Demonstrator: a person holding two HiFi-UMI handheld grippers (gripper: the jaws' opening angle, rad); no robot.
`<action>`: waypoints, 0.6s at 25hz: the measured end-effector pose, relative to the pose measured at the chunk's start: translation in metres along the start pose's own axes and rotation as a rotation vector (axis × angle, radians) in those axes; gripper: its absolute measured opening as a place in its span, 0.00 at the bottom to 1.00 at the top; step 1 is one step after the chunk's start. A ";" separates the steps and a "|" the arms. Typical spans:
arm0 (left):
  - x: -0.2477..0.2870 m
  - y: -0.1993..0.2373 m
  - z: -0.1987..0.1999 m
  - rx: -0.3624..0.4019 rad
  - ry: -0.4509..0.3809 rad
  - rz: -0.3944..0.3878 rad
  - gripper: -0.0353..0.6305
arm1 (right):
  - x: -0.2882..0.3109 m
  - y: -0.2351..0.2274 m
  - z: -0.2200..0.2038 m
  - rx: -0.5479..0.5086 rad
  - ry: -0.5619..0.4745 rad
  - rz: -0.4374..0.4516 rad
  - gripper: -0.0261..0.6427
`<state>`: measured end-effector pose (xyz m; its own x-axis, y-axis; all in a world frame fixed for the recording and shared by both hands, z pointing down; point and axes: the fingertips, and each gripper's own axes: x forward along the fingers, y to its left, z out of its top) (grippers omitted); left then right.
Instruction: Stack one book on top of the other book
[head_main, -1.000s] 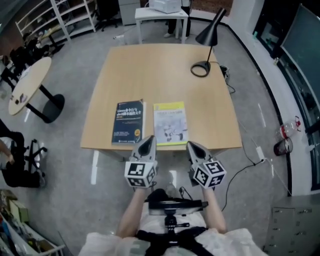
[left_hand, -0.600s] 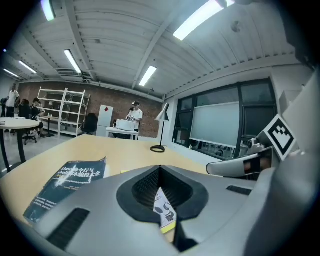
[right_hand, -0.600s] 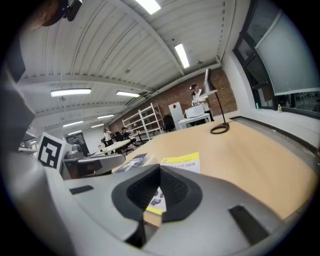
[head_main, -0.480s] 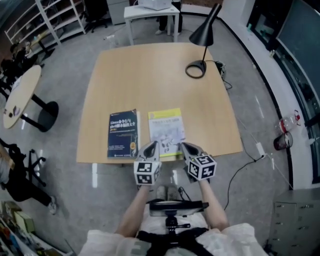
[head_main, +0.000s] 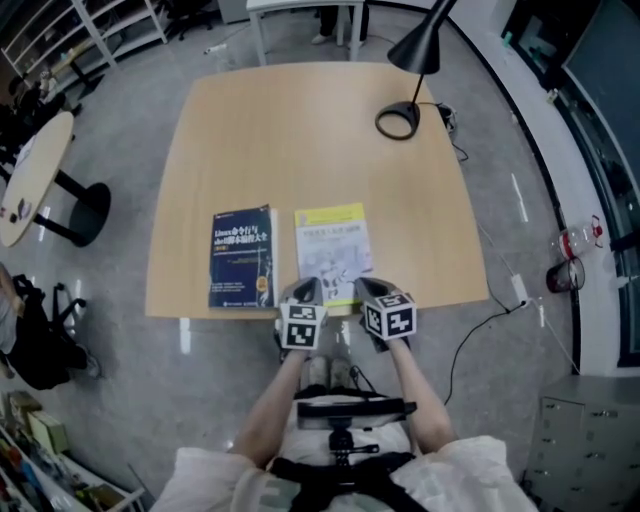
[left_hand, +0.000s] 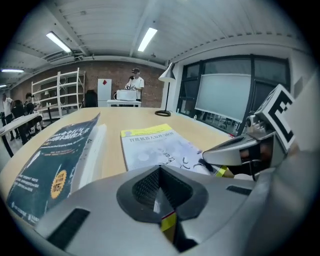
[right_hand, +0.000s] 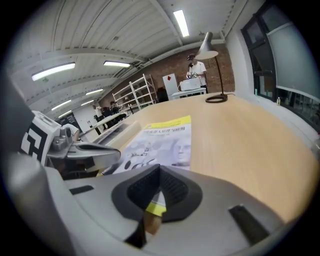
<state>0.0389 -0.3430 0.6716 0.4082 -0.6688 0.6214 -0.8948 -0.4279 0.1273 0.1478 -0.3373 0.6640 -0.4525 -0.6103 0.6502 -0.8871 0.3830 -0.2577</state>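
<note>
Left tongs (head_main: 304, 291) and right tongs (head_main: 364, 290), both closed and empty, hang at the near edge of the yellow-banded book (head_main: 333, 243), which lies flat on the table (head_main: 300, 130) beside the dark blue book (head_main: 242, 257), seemingly placed to lift it.

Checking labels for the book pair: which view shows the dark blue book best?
The head view: the dark blue book lies fully visible from above, left of the yellow-topped book. The left gripper view shows it foreshortened, from a low angle, with part of the cover out of sight. The right gripper view shows barely any of it.
</note>
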 end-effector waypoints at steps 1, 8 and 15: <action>0.003 -0.001 -0.003 0.000 0.023 -0.007 0.05 | 0.004 0.000 -0.002 -0.011 0.012 0.000 0.04; 0.009 -0.004 -0.009 0.014 0.073 -0.023 0.05 | 0.008 -0.003 -0.005 -0.048 0.058 -0.009 0.04; 0.007 -0.004 -0.013 0.018 0.077 -0.032 0.05 | 0.008 -0.001 -0.009 -0.053 0.089 -0.022 0.04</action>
<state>0.0432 -0.3382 0.6859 0.4206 -0.6060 0.6751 -0.8780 -0.4593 0.1347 0.1455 -0.3362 0.6763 -0.4206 -0.5562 0.7168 -0.8896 0.4079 -0.2055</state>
